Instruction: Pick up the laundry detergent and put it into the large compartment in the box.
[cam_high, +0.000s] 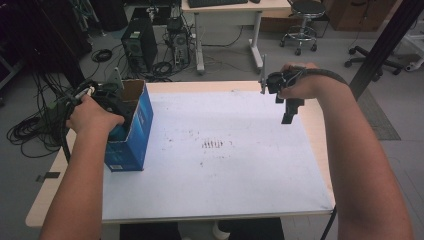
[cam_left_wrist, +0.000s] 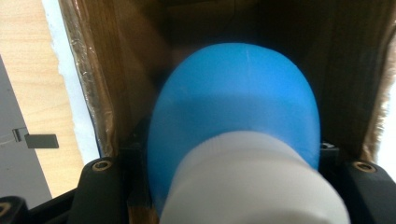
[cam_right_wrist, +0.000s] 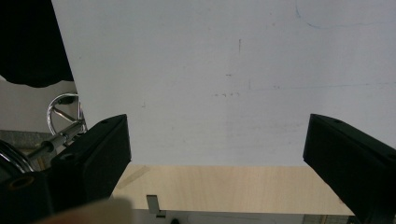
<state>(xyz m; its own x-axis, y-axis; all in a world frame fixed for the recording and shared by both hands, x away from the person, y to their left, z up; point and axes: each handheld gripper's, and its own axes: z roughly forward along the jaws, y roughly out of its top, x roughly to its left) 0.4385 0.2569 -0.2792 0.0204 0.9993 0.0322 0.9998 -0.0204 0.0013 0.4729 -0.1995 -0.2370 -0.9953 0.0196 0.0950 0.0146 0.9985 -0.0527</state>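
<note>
In the left gripper view, the left gripper (cam_left_wrist: 233, 163) has its jaws clamped on a blue bottle (cam_left_wrist: 233, 107) with a white cap (cam_left_wrist: 254, 186); the cap fills the lower middle of the frame and the blue body bulges above it, pointing into a cardboard box (cam_left_wrist: 116, 70) whose brown inner walls close in on both sides. At the left edge of that frame a strip of white sheet (cam_left_wrist: 70, 79) and pale wooden table (cam_left_wrist: 28, 84) shows outside the box wall. In the high view the left hand (cam_high: 92, 117) sits at the open top of the box, blue on the outside, at the left of the frame on the table's left edge.

The right gripper (cam_right_wrist: 217, 144) has its jaws spread wide with nothing between them, only the white sheet beyond. In the high view the right hand (cam_high: 300, 82) holds it above the sheet's upper right corner, well apart from the box.
</note>
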